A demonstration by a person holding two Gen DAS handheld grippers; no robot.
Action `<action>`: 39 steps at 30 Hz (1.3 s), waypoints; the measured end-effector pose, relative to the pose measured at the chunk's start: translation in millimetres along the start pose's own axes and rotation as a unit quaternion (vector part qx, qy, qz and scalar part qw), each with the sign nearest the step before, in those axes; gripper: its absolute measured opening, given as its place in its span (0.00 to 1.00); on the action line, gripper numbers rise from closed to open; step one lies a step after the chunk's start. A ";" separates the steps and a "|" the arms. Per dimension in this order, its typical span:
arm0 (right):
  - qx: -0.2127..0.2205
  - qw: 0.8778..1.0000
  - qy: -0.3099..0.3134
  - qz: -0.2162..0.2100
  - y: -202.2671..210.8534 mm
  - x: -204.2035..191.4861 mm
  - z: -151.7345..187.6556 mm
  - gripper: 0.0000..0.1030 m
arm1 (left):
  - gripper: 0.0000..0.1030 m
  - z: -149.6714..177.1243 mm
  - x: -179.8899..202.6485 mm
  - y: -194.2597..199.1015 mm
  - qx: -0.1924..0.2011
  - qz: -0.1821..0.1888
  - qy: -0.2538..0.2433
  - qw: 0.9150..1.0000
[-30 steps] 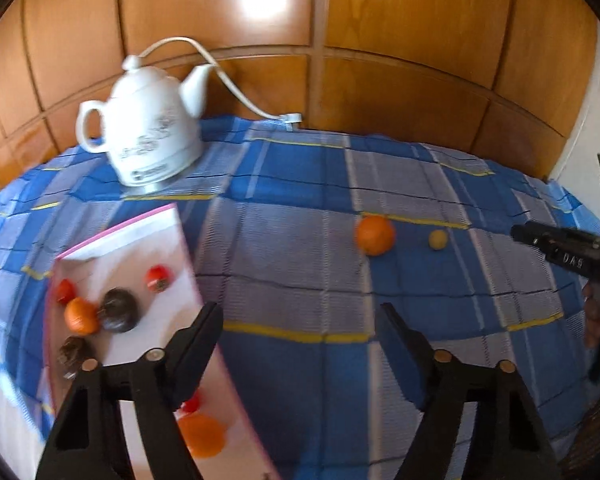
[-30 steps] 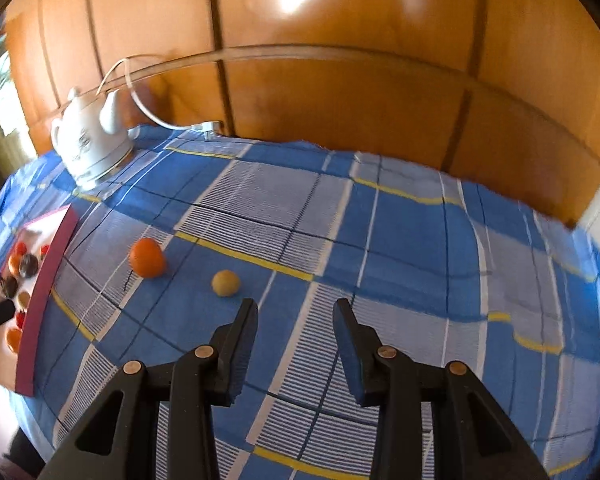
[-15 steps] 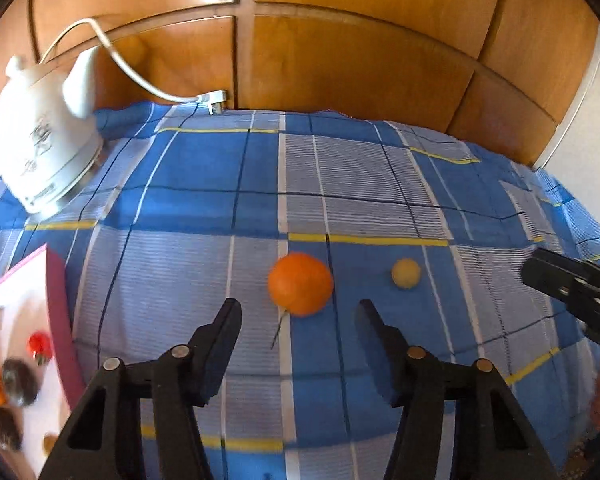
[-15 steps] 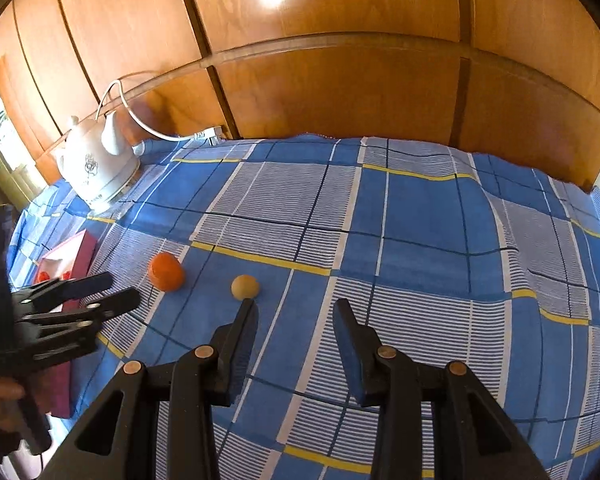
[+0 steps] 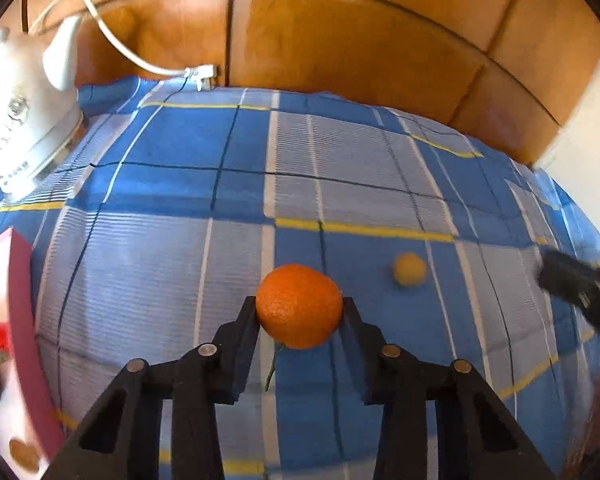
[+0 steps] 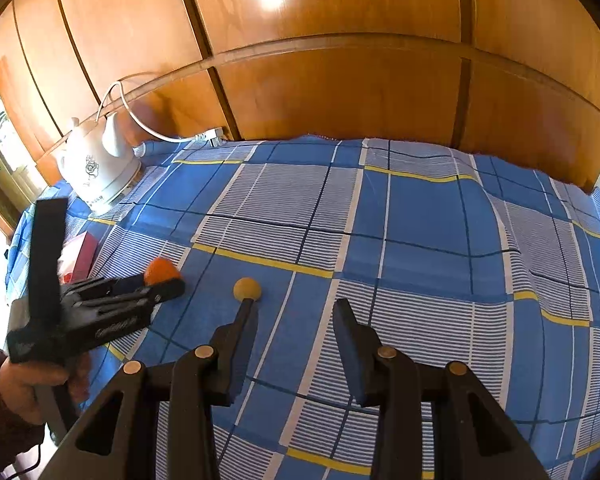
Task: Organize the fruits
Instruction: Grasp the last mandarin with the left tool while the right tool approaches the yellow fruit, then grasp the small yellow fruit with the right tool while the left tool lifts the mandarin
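Observation:
An orange (image 5: 300, 306) lies on the blue checked cloth, between the fingertips of my left gripper (image 5: 299, 309). Its jaws are closing and both pads touch the fruit's sides. In the right wrist view the left gripper (image 6: 168, 286) hides most of the orange (image 6: 162, 270). A small yellow fruit (image 5: 409, 269) rests a little to the right of the orange. My right gripper (image 6: 294, 308) hovers open with nothing between its fingers, and the yellow fruit (image 6: 247, 289) sits just beyond its left fingertip. The right gripper's (image 5: 580, 292) dark tip shows at the right edge of the left wrist view.
A white tray with a pink rim (image 5: 20, 300) holding several small fruits lies at the left. A white kettle (image 5: 24, 120) with its cord stands at the back left, in front of wooden panels. A person's hand (image 6: 24, 384) holds the left gripper.
My left gripper has swung from over the tray to the orange, dropped towards it, and its jaws have narrowed onto the fruit. The right gripper has stayed in place.

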State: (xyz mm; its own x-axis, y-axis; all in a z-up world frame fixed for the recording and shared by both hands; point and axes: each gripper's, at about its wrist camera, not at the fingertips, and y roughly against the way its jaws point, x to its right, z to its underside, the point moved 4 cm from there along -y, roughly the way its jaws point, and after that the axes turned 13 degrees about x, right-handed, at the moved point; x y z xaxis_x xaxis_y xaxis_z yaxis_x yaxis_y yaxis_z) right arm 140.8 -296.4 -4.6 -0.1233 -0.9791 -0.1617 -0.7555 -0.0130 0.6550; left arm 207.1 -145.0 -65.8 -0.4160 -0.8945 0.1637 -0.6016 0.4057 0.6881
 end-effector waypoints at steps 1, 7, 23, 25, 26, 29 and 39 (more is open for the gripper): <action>-0.001 1.000 0.001 0.000 -0.7 -0.2 0.8 0.38 | 0.39 4.6 4.1 8.8 0.004 0.002 -0.009 1.000; -0.013 1.000 0.012 -0.001 -5.6 -4.3 8.8 0.38 | 0.39 49.4 13.4 50.4 0.014 -0.001 -0.032 0.999; -0.037 0.999 0.009 -0.035 -37.9 -36.9 11.4 0.38 | 0.39 84.5 5.5 59.1 0.025 0.013 -0.016 0.999; -0.040 0.999 0.013 -0.030 -51.9 -44.6 8.9 0.38 | 0.39 85.2 5.4 59.9 0.025 0.013 -0.016 0.999; -0.042 0.999 0.013 -0.029 -57.0 -47.1 8.1 0.38 | 0.39 85.5 5.3 60.3 0.026 0.014 -0.017 0.999; -0.050 0.998 0.016 -0.022 -74.3 -53.6 6.5 0.38 | 0.39 86.0 4.7 60.9 0.026 0.016 -0.014 0.999; -0.066 0.996 0.061 0.018 -103.2 -60.2 19.2 0.21 | 0.39 86.6 3.7 60.8 0.027 0.020 -0.012 0.999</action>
State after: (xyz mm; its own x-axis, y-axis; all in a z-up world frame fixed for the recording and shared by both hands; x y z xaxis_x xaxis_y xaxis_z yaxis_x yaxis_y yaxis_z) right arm 213.9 -232.3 -76.6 -0.0635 -0.9967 -0.0496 -0.6597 0.0047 0.7515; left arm 110.0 -107.4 -84.6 -0.4556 -0.8732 0.1733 -0.6194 0.4508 0.6427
